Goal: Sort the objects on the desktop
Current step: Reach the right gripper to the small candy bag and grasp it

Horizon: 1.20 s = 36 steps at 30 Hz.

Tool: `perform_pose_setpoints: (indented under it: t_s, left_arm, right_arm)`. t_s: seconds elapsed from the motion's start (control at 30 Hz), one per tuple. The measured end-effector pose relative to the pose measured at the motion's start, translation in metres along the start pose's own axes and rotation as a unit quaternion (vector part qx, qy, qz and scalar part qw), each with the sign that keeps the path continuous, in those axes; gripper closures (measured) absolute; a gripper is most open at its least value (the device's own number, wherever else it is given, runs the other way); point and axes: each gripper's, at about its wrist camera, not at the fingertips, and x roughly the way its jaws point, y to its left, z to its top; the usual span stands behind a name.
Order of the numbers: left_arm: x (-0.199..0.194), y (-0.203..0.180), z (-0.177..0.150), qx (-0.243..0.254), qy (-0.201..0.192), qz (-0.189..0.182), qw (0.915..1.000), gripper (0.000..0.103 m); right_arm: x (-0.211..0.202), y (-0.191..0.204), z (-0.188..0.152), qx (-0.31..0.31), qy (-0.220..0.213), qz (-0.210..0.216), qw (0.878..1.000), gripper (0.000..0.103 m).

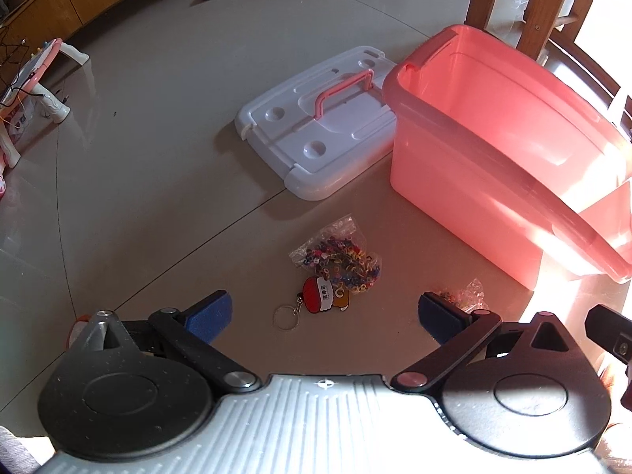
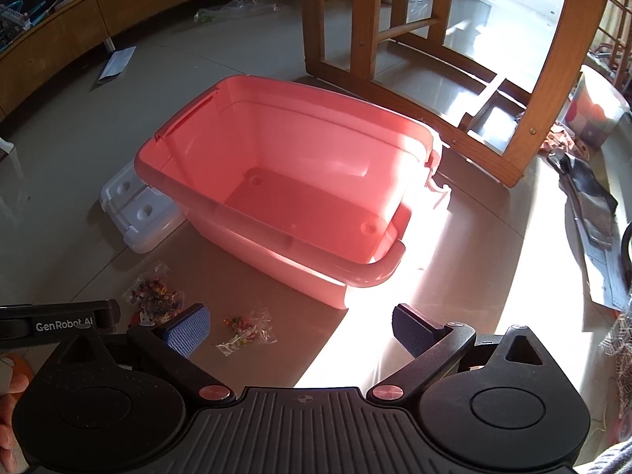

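An empty pink bin (image 1: 493,150) stands open on the floor; the right wrist view (image 2: 284,181) shows its bare bottom. Its white lid (image 1: 316,122) with a pink handle lies flat to its left. A clear bag of coloured beads (image 1: 339,260) lies in front, with a red cartoon keychain (image 1: 320,300) against it. A smaller bead bag (image 2: 247,331) lies to the right (image 1: 464,296). My left gripper (image 1: 324,316) is open, above the keychain, holding nothing. My right gripper (image 2: 300,328) is open and empty, in front of the bin.
A wooden chair frame (image 2: 414,59) stands behind the bin. A pink toy table (image 1: 27,87) is at the far left. A wooden cabinet (image 2: 79,19) runs along the back. Papers and clutter (image 2: 592,205) lie at the right. Strong sunlight falls across the floor.
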Motion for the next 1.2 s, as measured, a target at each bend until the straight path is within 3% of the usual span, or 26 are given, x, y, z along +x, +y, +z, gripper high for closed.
perform_pose_setpoints:
  t_s: [0.17,0.33,0.57,0.73,0.93,1.07,1.2]
  left_arm:
    - [0.013,0.005,-0.007,0.001,0.014,-0.002,0.9999,0.0]
    - [0.026,0.01,-0.014,0.002,0.027,-0.003,0.9996,0.0]
    - [0.042,0.028,-0.013,-0.046,0.029,0.021,0.9983,0.0]
    - [0.043,0.038,-0.008,-0.048,0.031,0.036,0.9977,0.0]
    - [0.049,0.041,-0.006,-0.024,0.037,0.044,0.9981,0.0]
    - [0.055,0.035,-0.006,-0.006,0.043,0.043,0.9981,0.0]
    - [0.059,0.03,-0.006,-0.003,0.049,0.035,0.9982,0.0]
  right_arm:
    - [0.012,0.008,-0.013,-0.017,0.008,-0.029,0.999,0.008]
    - [0.033,0.001,-0.025,0.0,0.047,-0.003,0.999,0.012]
    - [0.062,0.02,-0.035,-0.025,0.051,0.048,0.997,0.02]
    - [0.094,0.043,-0.034,-0.021,0.05,0.086,0.995,0.019]
    - [0.136,0.061,-0.043,-0.04,0.072,0.068,0.994,0.02]
    - [0.152,0.066,-0.053,-0.053,0.083,0.048,0.994,0.042]
    - [0.161,0.068,-0.055,-0.055,0.091,0.047,0.993,0.049]
